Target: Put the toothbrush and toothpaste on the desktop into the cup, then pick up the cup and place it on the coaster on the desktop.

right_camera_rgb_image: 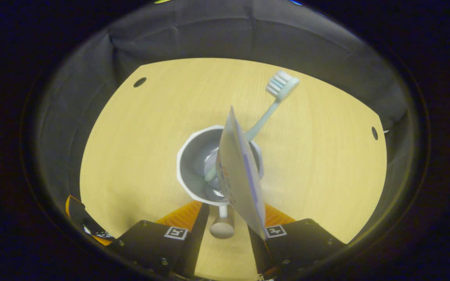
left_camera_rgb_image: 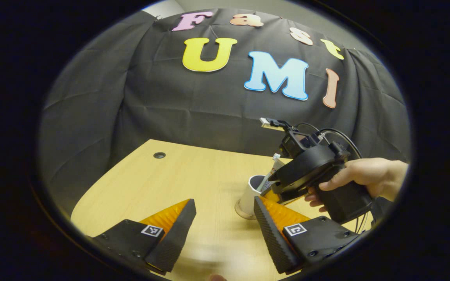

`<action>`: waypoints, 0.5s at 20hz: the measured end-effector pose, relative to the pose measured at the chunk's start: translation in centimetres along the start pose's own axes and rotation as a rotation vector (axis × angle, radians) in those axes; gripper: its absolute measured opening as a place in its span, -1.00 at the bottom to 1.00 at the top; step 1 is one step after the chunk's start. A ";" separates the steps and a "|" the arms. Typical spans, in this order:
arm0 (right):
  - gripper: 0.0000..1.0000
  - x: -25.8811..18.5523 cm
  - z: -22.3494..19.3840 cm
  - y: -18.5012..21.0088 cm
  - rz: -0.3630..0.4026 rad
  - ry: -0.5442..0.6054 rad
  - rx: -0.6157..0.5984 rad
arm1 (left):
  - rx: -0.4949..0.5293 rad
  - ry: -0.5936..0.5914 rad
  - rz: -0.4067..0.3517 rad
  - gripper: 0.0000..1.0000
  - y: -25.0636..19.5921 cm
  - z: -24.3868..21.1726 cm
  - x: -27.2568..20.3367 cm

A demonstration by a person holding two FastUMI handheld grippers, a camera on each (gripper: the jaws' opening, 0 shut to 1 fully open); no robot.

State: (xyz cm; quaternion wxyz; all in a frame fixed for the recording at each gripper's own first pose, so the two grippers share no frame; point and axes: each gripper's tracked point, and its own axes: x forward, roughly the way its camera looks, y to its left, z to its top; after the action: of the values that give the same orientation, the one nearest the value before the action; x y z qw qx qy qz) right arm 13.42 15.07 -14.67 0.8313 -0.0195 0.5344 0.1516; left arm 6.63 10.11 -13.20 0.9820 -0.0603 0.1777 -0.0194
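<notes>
Wooden tabletop (right_camera_rgb_image: 139, 128) carries cup (right_camera_rgb_image: 193, 164); toothbrush (right_camera_rgb_image: 272, 105), toothpaste (right_camera_rgb_image: 240, 175) inside; cup light, probably tippy, grasp mid-wall; right claw (right_camera_rgb_image: 225, 234) open, empty; left claw (left_camera_rgb_image: 221, 230) open, empty.

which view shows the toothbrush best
The right gripper view: looking down into the cup, the toothbrush shows from its bristled head down its handle into the cup, beside the toothpaste. In the left gripper view the right gripper covers most of the cup's mouth, so the brush can't be made out.
</notes>
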 end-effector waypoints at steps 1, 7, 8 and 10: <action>0.17 -0.7 0.2 0.1 0.010 -0.019 0.004 | 0.003 -0.001 -0.006 0.93 -0.3 0.1 0.0; 0.53 -5.4 -1.5 -1.7 0.046 -0.130 0.102 | 0.039 -0.023 -0.066 0.97 -3.3 1.0 0.6; 0.69 -6.3 -1.9 -2.5 0.039 -0.147 0.124 | 0.048 -0.031 -0.076 0.93 -4.0 1.3 0.6; 0.80 -8.3 -3.0 -4.5 0.022 -0.191 0.163 | 0.066 -0.049 -0.096 0.93 -5.6 2.0 0.8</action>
State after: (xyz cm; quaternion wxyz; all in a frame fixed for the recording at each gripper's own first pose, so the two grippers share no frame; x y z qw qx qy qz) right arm 8.79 8.31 -9.13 0.8756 0.0686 0.4635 0.1179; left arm 8.05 4.76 -10.89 0.9855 -0.0369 0.1496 -0.0707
